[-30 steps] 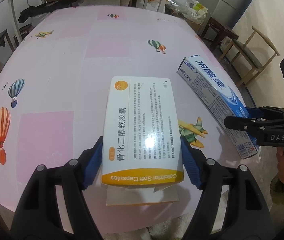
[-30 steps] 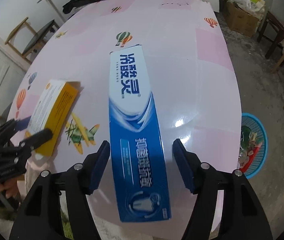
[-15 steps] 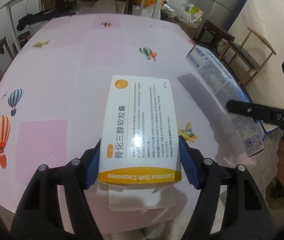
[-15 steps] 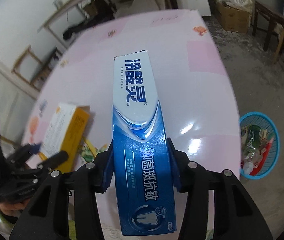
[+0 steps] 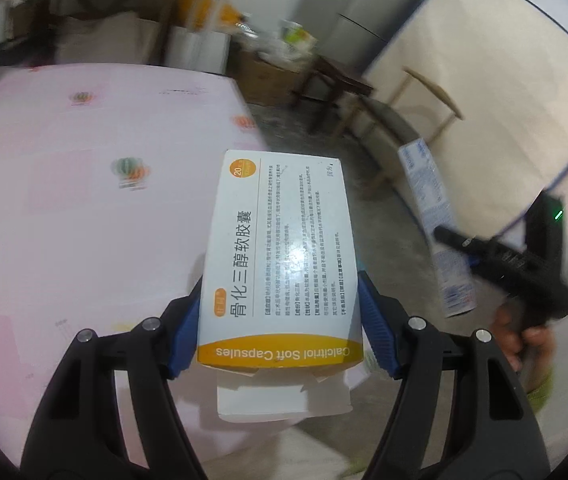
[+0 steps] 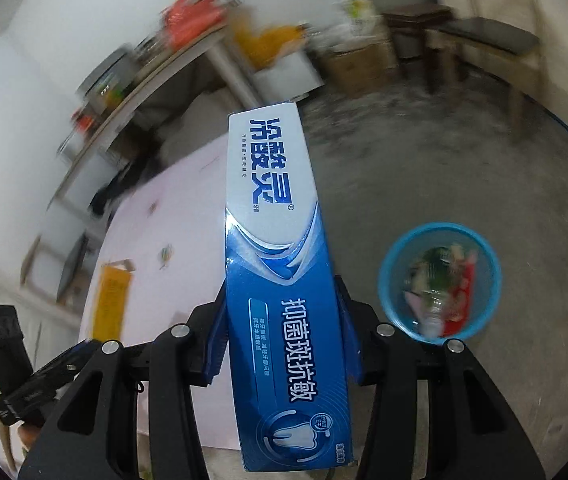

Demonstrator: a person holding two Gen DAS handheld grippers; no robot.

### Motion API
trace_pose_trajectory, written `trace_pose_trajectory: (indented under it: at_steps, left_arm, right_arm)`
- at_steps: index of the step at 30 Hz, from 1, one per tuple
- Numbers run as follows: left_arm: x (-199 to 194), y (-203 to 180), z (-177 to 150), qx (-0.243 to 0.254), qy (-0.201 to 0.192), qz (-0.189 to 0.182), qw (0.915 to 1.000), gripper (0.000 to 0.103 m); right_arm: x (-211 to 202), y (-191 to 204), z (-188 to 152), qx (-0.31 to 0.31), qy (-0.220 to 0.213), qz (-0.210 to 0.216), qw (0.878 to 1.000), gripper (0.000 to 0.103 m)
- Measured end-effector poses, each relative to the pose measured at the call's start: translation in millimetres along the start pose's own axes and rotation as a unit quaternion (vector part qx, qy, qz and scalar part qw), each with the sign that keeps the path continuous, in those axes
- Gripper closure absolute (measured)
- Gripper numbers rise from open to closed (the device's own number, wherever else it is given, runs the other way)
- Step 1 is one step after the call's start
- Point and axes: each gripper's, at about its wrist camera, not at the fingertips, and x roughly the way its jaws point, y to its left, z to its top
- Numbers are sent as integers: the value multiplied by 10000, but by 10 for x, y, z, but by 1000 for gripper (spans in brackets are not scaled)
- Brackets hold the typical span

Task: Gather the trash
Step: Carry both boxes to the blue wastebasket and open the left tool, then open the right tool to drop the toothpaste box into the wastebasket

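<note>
2 fisheye views, 1 from each handheld gripper, both blurred at the edges.

Left wrist view: left gripper (image 5: 279,332) clamped on a white and orange capsule box (image 5: 279,260), blue pads (image 5: 185,340) pressed against its 2 long sides. Box raised above a pink table (image 5: 63,220) printed with balloons, far end reaching past the table edge over grey floor (image 5: 388,232). Open end flap hanging from the near end of the box. At right, right gripper (image 5: 450,240) seen from the side, carried by a hand (image 5: 524,340), holding a long toothpaste box (image 5: 436,232) in the air, off the table. Wooden chair (image 5: 424,104) and pale wall panel behind.

Right wrist view: right gripper (image 6: 281,328) closed narrow on the blue and white toothpaste box (image 6: 279,260), pads touching both long edges, box pointing away from the camera and held over the floor (image 6: 444,160). To the right and below, a blue basket (image 6: 480,248) on the floor, holding what looks like a bottle and wrappers, too smeared to be sure. To the left, the pink table (image 6: 171,232), with the capsule box (image 6: 111,300) seen edge-on as an orange strip and the left gripper (image 6: 83,350) below it at the lower left corner. Shelving, cartons and clutter along the far wall, blurred.
</note>
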Motion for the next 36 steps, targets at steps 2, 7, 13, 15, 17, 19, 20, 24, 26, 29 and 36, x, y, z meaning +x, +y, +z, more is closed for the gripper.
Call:
trace_pose_trajectory:
  at_steps: [2,7,13,15,17,19,20,24,26,29,36]
  left_arm:
    - [180,-187,116,73,201,-242,9995,36]
    - [870,-631,336,-15,962,-602,9935,35]
    - [1763,-1011,540,-144,1264,-253,9916,18]
    - [2057,-1072,571,-226,1310,-1,9911,16]
    - [2259,-1058,605,-352,1416,218,9891,16]
    - [2292,-1037,604,-623,1462,98,9872,16]
    - [2255,-1000,591,-629,1442,-26,9875,16]
    - [1958,-1000,582,-217,1174,-156,9927,16]
    - [1779,-981,570,-107,1045,-288,9940,16]
    - [1453,-912,569,17,795,-483,9957,16]
    - [759,-611,385,111,361,-499,9980,16]
  right_arm:
    - [-46,-321,-48,363,-42,-115,9993,57]
    - [-31,-1064,-293,1230,114,-291,9919,57]
    - [-66,-1499,-464,1678,126,-401,9849,57]
    - [-75,-1576,-470,1745,112,-440,9836,56]
    - [-70,-1614,-466,1781,104,-486,9828,56]
    - [-41,-1623,-459,1782,139,-523,9825,56]
    - [-1,-1646,-462,1782,176,-546,9823,56]
    - [156,-1706,-507,1815,367,-590,9809,56]
    - [237,-1686,-499,1775,431,-585,9814,56]
    - [385,-1661,-462,1688,508,-600,9825,56]
    - [977,-1594,-341,1520,1006,-675,9809,56]
